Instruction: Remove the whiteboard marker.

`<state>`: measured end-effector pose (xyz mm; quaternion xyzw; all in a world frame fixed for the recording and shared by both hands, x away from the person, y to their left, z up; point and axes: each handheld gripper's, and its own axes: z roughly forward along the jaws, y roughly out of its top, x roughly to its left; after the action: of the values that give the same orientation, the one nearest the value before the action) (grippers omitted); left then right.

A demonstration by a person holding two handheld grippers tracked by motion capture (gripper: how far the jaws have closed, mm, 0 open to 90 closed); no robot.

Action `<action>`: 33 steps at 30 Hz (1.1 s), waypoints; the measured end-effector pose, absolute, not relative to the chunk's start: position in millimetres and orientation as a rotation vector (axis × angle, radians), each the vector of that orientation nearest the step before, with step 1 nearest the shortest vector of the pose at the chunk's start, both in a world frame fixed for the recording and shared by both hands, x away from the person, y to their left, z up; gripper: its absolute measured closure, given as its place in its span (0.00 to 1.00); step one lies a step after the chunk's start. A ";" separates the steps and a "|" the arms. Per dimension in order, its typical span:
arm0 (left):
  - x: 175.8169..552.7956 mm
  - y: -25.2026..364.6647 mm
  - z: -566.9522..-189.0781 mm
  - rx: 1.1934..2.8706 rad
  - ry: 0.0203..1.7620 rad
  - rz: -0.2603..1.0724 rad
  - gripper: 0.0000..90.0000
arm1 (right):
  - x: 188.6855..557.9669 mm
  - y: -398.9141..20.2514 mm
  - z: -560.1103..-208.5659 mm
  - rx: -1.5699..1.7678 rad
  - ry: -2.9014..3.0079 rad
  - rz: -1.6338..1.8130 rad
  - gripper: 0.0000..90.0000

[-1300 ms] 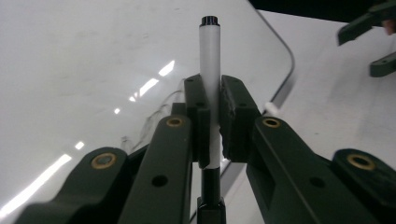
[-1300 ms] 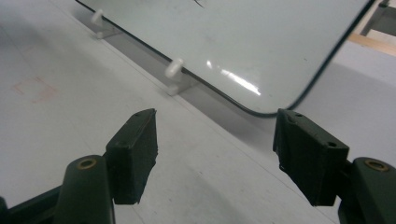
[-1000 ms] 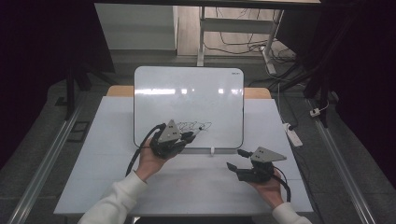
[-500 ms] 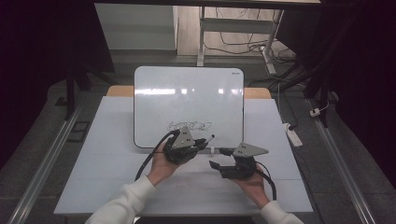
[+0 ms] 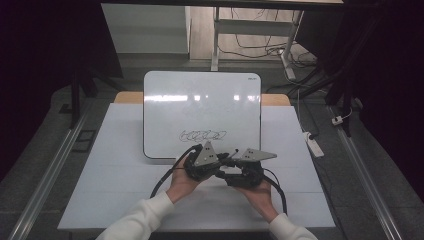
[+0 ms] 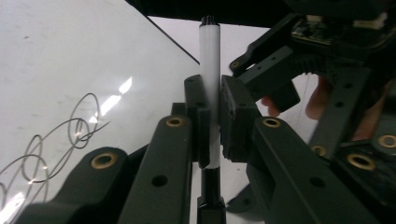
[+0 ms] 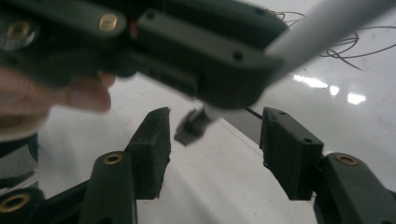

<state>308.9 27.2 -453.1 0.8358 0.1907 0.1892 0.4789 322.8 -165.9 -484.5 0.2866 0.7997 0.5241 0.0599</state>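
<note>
Just in front of the whiteboard (image 5: 202,112), both hands meet at its near edge. The left gripper (image 6: 212,112) has its fingers clenched on a white marker (image 6: 209,60), barrel upright between the pads. The right gripper (image 7: 212,144) has just been closing its fingers, which straddle the marker's dark end (image 7: 191,126) without touching it. It looks like a handover, or the cap being pulled; next the right fingers must pinch squarely on that end. A looping scribble (image 5: 202,134) marks the whiteboard, which lies on a pale desk (image 5: 115,175); behind the whiteboard, cables (image 5: 260,47) trail across a dim floor.
</note>
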 end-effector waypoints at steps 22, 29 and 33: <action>306.1 16.8 -456.9 2.058 0.441 0.458 0.90 | 334.6 -162.1 -490.1 1.083 2.504 1.559 0.85; 306.7 17.0 -456.9 2.055 0.443 0.424 0.88 | 334.9 -162.7 -491.2 1.075 2.506 1.540 0.86; 306.0 24.2 -452.3 2.028 0.466 0.427 0.69 | 334.4 -163.2 -491.1 1.066 2.500 1.539 0.86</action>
<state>306.0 24.2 -452.3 0.8339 0.1916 0.1756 0.4869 334.4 -163.2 -491.1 0.3414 0.8005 0.4926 0.0091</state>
